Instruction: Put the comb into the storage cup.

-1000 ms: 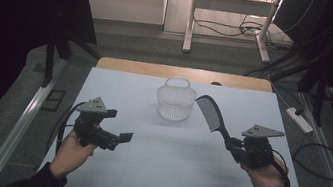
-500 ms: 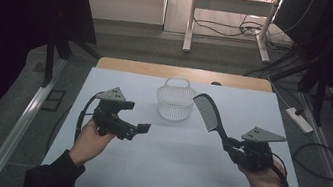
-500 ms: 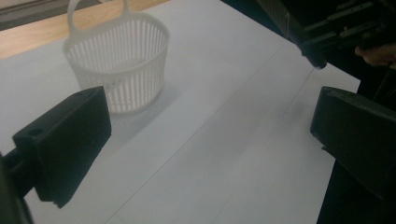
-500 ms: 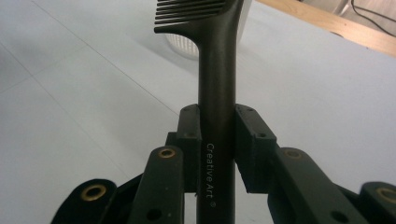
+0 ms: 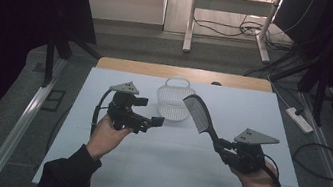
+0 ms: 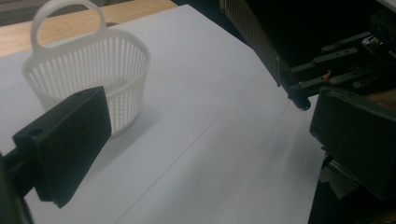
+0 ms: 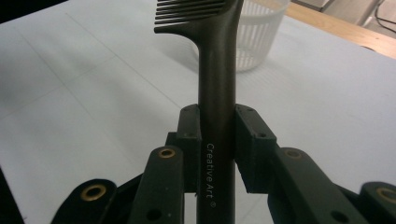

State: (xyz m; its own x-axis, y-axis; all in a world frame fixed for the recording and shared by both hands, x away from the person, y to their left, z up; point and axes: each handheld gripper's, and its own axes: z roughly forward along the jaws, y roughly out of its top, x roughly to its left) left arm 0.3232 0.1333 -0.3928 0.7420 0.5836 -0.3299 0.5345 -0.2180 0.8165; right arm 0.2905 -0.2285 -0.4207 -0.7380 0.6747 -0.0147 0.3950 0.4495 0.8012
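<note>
A white slatted plastic basket (image 5: pixel 172 100) with a loop handle stands upright at the far middle of the white table sheet (image 5: pixel 167 174). My right gripper (image 5: pixel 219 145) is shut on the handle of a black comb (image 5: pixel 199 113). The comb slants up with its teeth end beside the basket's right rim. In the right gripper view the pads (image 7: pixel 189 135) clamp the comb (image 7: pixel 217 93), with the basket (image 7: pixel 259 37) behind. My left gripper (image 5: pixel 149 112) hovers open and empty just left of the basket. Its view shows the basket (image 6: pixel 93 65) past its left pad (image 6: pixel 70 144), and the comb (image 6: pixel 252 32) farther off.
A bare wooden strip (image 5: pixel 148 68) runs along the table's far edge. On the floor to the right lie a power strip (image 5: pixel 298 119) and cables (image 5: pixel 320 163). Metal frame legs (image 5: pixel 192 16) stand beyond the table. Aluminium rails (image 5: pixel 16 135) flank both sides.
My left gripper has lifted slightly and travelled forward and right, from the left part of the sheet to a spot close beside the basket. The right gripper and comb have stayed put.
</note>
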